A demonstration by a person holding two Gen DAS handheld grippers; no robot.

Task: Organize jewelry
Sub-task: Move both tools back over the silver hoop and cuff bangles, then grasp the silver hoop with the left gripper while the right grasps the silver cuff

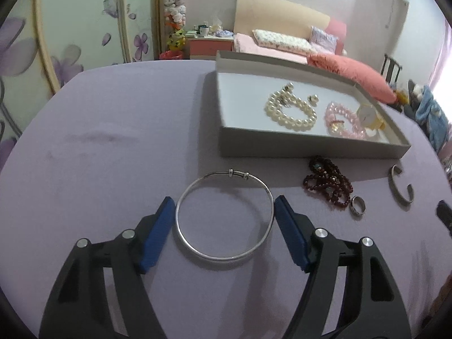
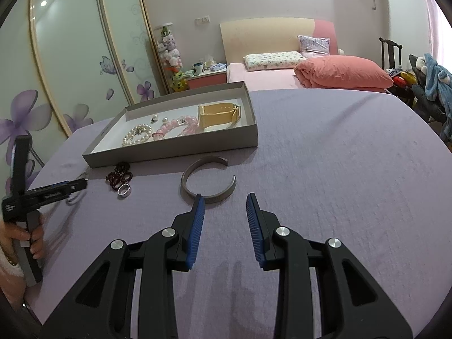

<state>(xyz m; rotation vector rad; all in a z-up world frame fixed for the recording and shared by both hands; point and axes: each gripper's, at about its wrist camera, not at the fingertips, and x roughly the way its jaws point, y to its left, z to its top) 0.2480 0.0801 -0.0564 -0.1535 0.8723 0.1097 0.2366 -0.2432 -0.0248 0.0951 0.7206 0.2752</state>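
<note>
Leftmost on the lilac cloth-covered table lies a thin silver bangle, a smooth round hoop with two small sliding collars on its far arc. The left gripper brackets it: blue ribbed pads sit just outside the hoop on either side, seemingly touching the wire, though a firm press cannot be confirmed. To the right of the bangle rests a heap of dark red beads, faceted and tangled, with a plain metal ring touching its near edge. Further right lies a grey open cuff, a flat C-shaped band with its gap turned to the right. The right gripper hovers just short of it; its jaws stand parted with nothing between them, the left pad overlapping the cuff's near arc in the right wrist view.

Behind these pieces stands a shallow grey cardboard tray, its low near wall between the loose jewelry and the interior. Inside, from left to right: a pearl strand, glossy and coiled; small pearl earrings; a pink bead bracelet, translucent; and a cream watch with a wide leather-like strap. A person's hand grips the left tool's handle at the edge of the right wrist view.
</note>
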